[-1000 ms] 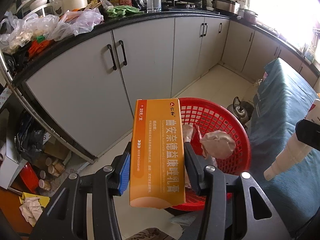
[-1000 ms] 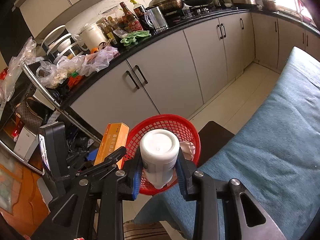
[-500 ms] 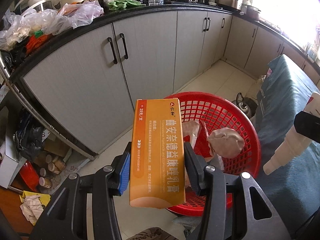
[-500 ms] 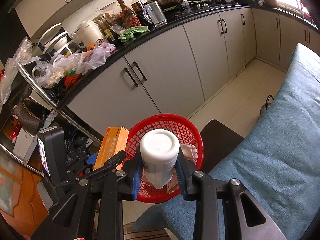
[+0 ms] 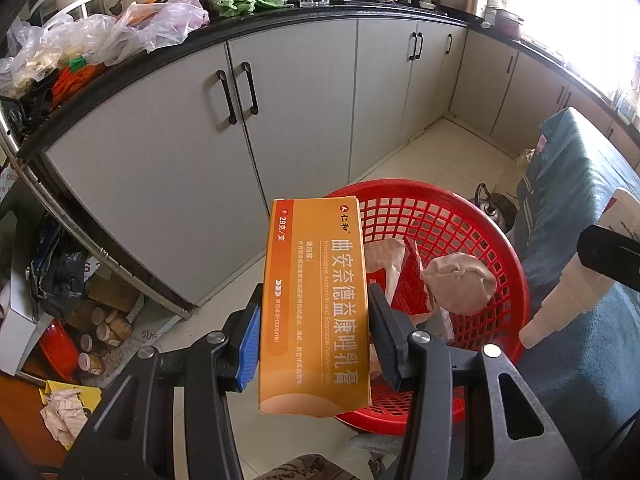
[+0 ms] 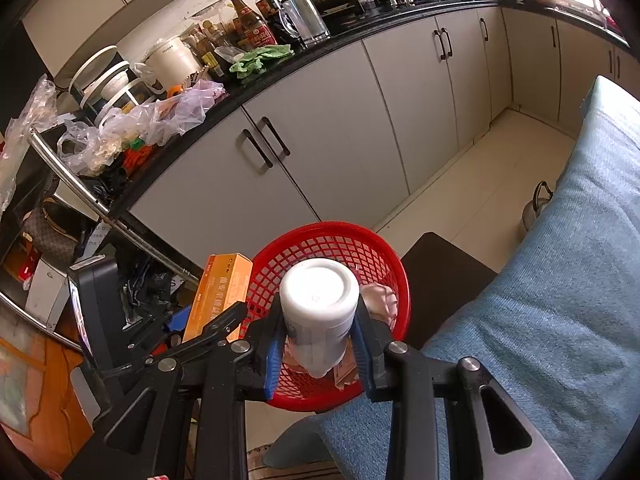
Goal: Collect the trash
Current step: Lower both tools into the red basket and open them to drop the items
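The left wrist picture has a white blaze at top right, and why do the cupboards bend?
Left wrist view: window daylight overexposes the upper right corner, washing out detail; the fisheye lens bows the grey cupboard doors. Right wrist view: evenly lit, the same bowing of the black countertop edge, dark corners from the lens.

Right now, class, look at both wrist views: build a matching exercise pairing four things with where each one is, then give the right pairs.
Things:
1. orange medicine box
2. white plastic bottle
3. crumpled pink paper
4. green cloth

Places:
A. inside the red basket
B. on the black countertop
C. in the left gripper
D. in the right gripper

Pairs: 1-C, 2-D, 3-A, 4-B
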Tool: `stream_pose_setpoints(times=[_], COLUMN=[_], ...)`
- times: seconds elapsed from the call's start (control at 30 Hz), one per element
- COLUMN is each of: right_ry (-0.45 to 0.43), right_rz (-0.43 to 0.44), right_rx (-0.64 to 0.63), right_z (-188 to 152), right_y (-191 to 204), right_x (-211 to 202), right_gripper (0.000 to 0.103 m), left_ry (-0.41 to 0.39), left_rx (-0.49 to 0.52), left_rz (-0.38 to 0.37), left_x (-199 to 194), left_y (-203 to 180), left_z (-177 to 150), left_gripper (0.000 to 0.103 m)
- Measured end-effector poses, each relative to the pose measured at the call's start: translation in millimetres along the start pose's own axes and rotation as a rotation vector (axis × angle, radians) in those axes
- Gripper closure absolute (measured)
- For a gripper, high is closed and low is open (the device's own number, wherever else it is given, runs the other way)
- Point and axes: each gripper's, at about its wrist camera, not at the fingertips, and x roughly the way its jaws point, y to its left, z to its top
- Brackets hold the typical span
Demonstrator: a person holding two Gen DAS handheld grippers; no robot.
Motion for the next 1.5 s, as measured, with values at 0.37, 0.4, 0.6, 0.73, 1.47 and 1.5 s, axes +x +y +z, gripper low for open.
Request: stream_pose_setpoints(times=[0.37, 0.4, 0.6, 0.73, 1.47, 1.5], right_ry=[0.006, 0.008, 0.024, 0.034, 0.045, 0.045], right_rz=[-0.007, -0.008, -0.008, 0.002, -0.028, -0.028], right_rx=[0.007, 0.009, 0.022, 0.037, 0.044, 0.046], right_z=[0, 0, 1, 3, 2, 2], right_y=[-1, -1, -4, -6, -13, -13], right_x=[7, 8, 16, 21, 36, 36], right_gripper=[0.070, 0.070, 0.070, 0.070, 0.070, 0.070], left_ry=[0.007, 0.008, -0.007, -0.015, -0.009, -0.007], left_rx=[0.001, 0.002, -0.003, -0.005, 0.027, 0.024], left_rz=[0.001, 0.000, -0.017, -0.029, -0.077, -0.079], left_x=[5, 6, 8, 10, 22, 22], left_y=[-1, -1, 3, 6, -9, -9], left_z=[-2, -2, -2, -1, -6, -6], left_gripper=[0.056, 0.056, 0.056, 0.056, 0.056, 0.056])
